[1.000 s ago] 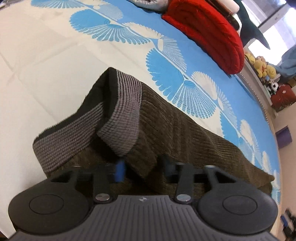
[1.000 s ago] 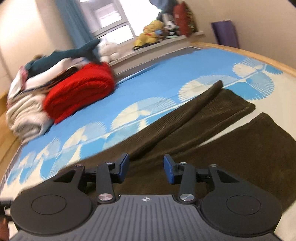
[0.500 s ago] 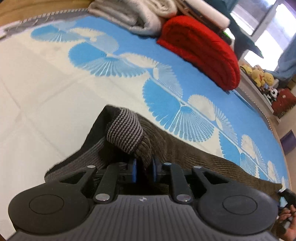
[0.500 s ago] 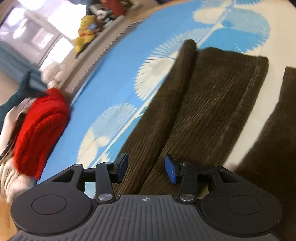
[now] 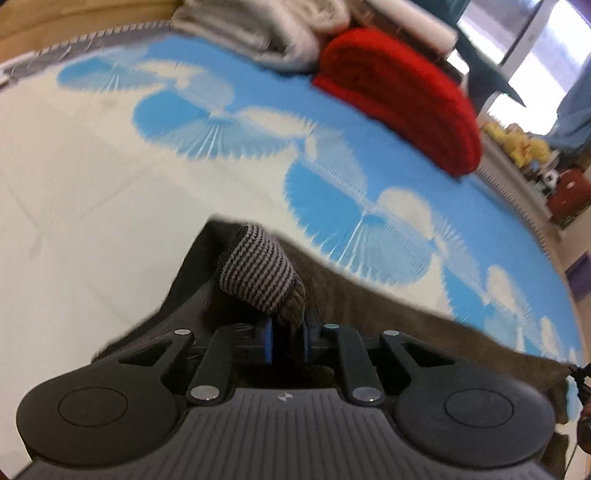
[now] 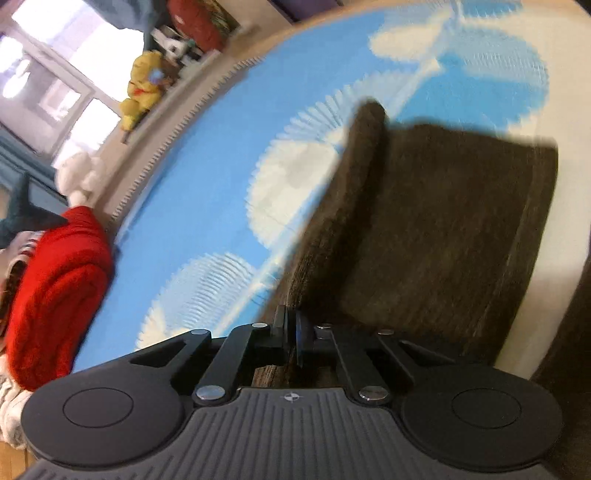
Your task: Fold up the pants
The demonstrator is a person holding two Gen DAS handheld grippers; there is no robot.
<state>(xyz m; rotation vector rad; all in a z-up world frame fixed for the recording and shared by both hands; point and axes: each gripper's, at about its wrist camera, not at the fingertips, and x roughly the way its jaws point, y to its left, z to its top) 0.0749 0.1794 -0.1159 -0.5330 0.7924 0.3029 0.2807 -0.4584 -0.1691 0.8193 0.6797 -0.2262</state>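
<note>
Brown corduroy pants (image 5: 388, 314) lie on a blue-and-cream patterned mat (image 5: 92, 184). My left gripper (image 5: 288, 338) is shut on the pants' striped grey waistband (image 5: 258, 273), which bunches up over the jaws. In the right wrist view my right gripper (image 6: 290, 332) is shut on the folded edge of a pant leg (image 6: 424, 229); that leg stretches away to its cuff at the upper right. The second leg (image 6: 565, 350) shows as a dark patch at the right edge.
A red folded blanket (image 5: 402, 99) and a pile of grey and white linen (image 5: 280, 29) lie at the mat's far side. Stuffed toys (image 6: 144, 88) sit along a window ledge. The mat (image 6: 221, 166) is bordered by a toothed edge.
The left gripper closed on the waistband and lifted it. The right gripper moved to the leg's folded edge and shut on it; both views are now motion-blurred.
</note>
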